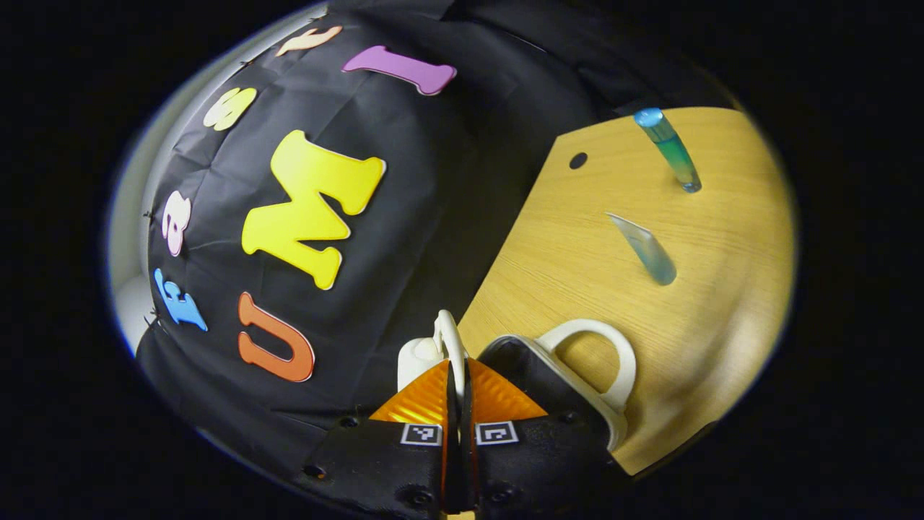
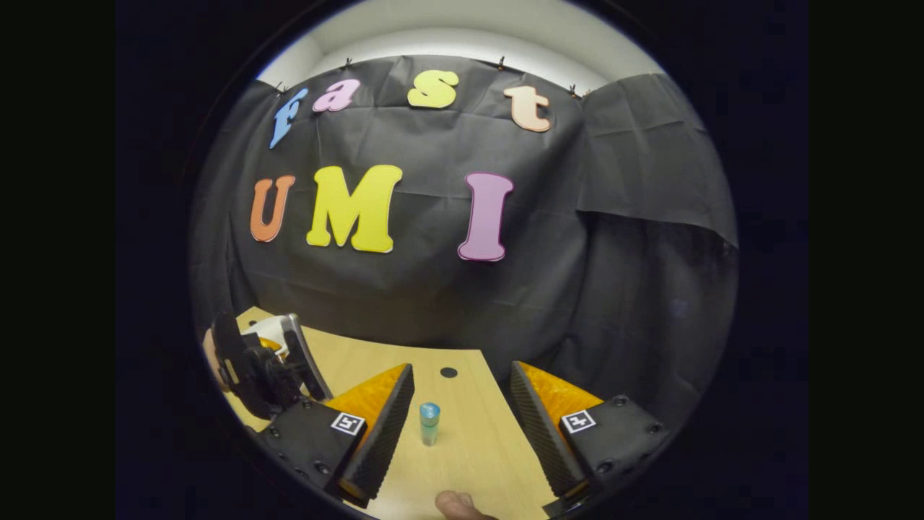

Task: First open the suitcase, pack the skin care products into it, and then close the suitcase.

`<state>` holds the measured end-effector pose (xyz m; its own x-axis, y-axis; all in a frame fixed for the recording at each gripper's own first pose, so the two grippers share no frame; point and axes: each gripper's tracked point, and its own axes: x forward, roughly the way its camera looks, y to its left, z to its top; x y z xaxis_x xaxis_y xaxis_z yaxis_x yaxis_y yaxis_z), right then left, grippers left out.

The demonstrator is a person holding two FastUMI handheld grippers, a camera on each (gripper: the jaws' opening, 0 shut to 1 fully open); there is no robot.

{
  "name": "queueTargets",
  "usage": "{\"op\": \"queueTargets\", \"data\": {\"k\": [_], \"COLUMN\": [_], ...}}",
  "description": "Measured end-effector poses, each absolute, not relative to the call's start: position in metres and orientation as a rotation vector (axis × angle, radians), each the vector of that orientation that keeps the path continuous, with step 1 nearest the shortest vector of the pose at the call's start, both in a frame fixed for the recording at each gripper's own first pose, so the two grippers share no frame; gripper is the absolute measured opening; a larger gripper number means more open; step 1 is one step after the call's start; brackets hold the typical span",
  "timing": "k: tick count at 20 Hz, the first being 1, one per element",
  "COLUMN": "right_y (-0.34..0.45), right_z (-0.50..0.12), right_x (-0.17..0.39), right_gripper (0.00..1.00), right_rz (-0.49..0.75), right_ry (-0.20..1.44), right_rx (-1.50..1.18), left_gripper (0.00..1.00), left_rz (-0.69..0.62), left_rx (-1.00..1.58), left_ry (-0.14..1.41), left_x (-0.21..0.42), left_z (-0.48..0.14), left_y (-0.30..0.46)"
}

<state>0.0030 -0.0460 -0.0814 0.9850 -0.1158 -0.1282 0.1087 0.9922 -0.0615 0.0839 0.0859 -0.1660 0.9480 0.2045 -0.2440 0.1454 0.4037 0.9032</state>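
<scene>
My left gripper (image 1: 457, 375) has its fingers pinched together on the white zipper pull (image 1: 449, 339) of the suitcase (image 1: 556, 375), which sits at the near edge of the table (image 1: 722, 303) beside its white handle (image 1: 613, 354). Two blue-green skin care tubes (image 1: 668, 148) (image 1: 646, 249) stand further out on the table, apart from the suitcase. My right gripper (image 2: 462, 412) hangs with fingers wide apart and holding nothing, one tube (image 2: 429, 422) upright on the table between them.

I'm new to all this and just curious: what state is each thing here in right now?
Left hand-held gripper: shut on a thin white tab.
Right hand-held gripper: open, holding nothing.
Suitcase: open or closed, cannot tell.
Blue-capped tube: standing upright on the table.
Second tube: standing cap down.
</scene>
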Motion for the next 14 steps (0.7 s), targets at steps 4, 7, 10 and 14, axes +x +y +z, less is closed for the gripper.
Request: {"op": "queueTargets", "data": {"k": [4, 7, 10, 14], "right_y": [-0.013, 0.02, 0.055, 0.097], "right_z": [-0.077, -0.075, -0.07, -0.063], "right_x": [0.007, 0.014, 0.026, 0.039], "right_gripper": [0.8, 0.8, 0.8, 0.8], "right_rz": [-0.097, -0.068, -0.039, 0.003], "right_ry": [0.128, 0.12, 0.121, 0.113], "right_rx": [-0.064, -0.078, -0.076, -0.095], "left_gripper": [0.03, 0.03, 0.03, 0.03], "left_rz": [0.053, 0.08, 0.106, 0.159], "left_rx": [1.054, 1.031, 0.983, 0.905], "left_ry": [0.315, 0.296, 0.303, 0.339], "left_x": [0.079, 0.077, 0.07, 0.067], "left_z": [-0.12, -0.086, -0.065, -0.052], "left_y": [0.127, 0.164, 0.208, 0.281]}}
